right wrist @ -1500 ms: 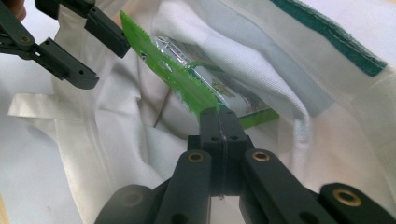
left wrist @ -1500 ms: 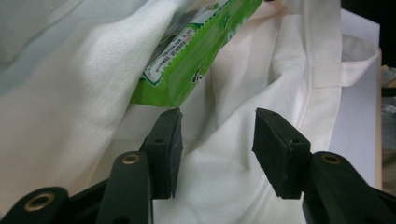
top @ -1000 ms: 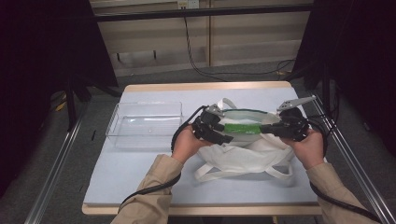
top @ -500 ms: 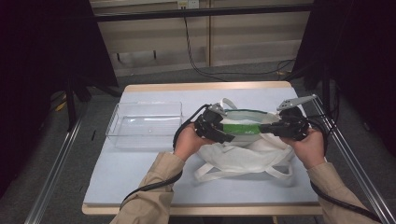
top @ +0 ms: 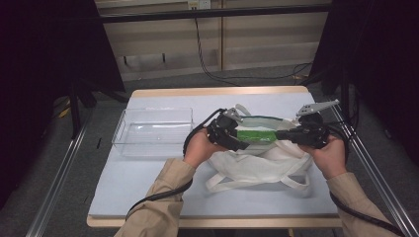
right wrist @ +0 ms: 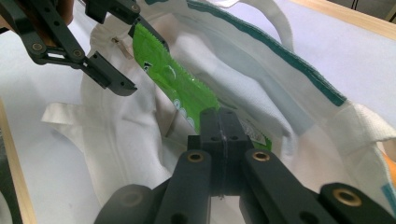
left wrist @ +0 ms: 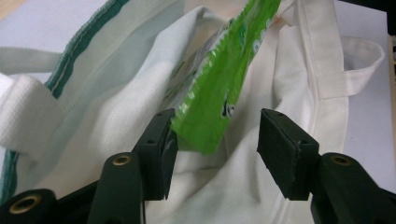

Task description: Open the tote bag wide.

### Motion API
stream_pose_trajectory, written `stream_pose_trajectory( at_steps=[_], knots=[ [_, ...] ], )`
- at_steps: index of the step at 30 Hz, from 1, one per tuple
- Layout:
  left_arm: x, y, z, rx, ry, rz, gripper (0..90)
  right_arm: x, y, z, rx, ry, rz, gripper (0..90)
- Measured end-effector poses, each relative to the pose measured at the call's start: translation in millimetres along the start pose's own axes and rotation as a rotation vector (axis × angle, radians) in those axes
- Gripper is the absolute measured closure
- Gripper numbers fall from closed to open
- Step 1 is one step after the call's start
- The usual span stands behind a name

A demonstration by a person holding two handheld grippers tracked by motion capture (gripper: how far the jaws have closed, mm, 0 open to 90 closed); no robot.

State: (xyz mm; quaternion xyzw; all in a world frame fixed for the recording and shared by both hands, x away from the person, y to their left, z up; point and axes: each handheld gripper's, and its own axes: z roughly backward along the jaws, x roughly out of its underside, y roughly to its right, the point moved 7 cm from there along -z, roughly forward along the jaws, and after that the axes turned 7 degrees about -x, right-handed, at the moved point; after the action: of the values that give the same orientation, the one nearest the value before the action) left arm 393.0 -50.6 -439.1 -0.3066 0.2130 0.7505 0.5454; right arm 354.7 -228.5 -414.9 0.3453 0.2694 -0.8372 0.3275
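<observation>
Since a second ago, little has shifted except the left tongs (left wrist: 212,151), whose jaws have just been narrowing around the near end of the green packet (left wrist: 219,88) without yet pinching it. Rightward, that packet spans the mouth of the white tote bag (top: 257,165) on the table (top: 148,182). Right tongs (right wrist: 219,123) are clamped on its far end, so a handover looks likely.

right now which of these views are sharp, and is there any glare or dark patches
High view: dim, both sides nearly black, the green packet small but readable. Left gripper view: close and fairly sharp, shiny highlights on the packet's foil, soft shadows in the white tote bag folds. Right gripper view: its tool slightly soft up close, the bag behind clearer.
</observation>
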Motion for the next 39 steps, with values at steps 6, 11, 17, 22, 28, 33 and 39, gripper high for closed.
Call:
stream_pose_trajectory(
  at_steps=[6, 11, 17, 22, 28, 33, 39],
  knots=[
    [-6.4, 0.3, -4.7, -0.010, -0.004, -0.042, 44.6, -1.3, -1.4, -4.9, -0.008, -0.002, 0.010, 90.0],
    [-5.7, 1.6, -7.9, -0.015, -0.011, -0.048, 45.1, -3.5, -3.6, -8.6, -0.014, 0.001, 0.022, 90.0],
    [-3.1, 1.4, -9.4, -0.020, -0.028, -0.060, 46.0, -9.1, -8.7, -10.9, -0.026, 0.001, 0.037, 90.0],
    [-1.1, -0.1, -7.4, -0.039, -0.046, -0.075, 47.5, -14.7, -12.8, -12.8, -0.035, 0.007, 0.042, 90.0],
    [2.9, -3.1, -5.7, -0.062, -0.065, -0.091, 50.2, -20.8, -17.7, -16.3, -0.046, 0.024, 0.052, 90.0],
    [5.2, -4.4, -4.9, -0.078, -0.063, -0.110, 55.7, -23.1, -19.8, -17.7, -0.053, 0.027, 0.056, 90.0],
    [5.0, -5.2, -2.5, -0.107, -0.079, -0.136, 62.2, -24.2, -21.5, -19.2, -0.049, 0.045, 0.073, 89.5]
  ],
)
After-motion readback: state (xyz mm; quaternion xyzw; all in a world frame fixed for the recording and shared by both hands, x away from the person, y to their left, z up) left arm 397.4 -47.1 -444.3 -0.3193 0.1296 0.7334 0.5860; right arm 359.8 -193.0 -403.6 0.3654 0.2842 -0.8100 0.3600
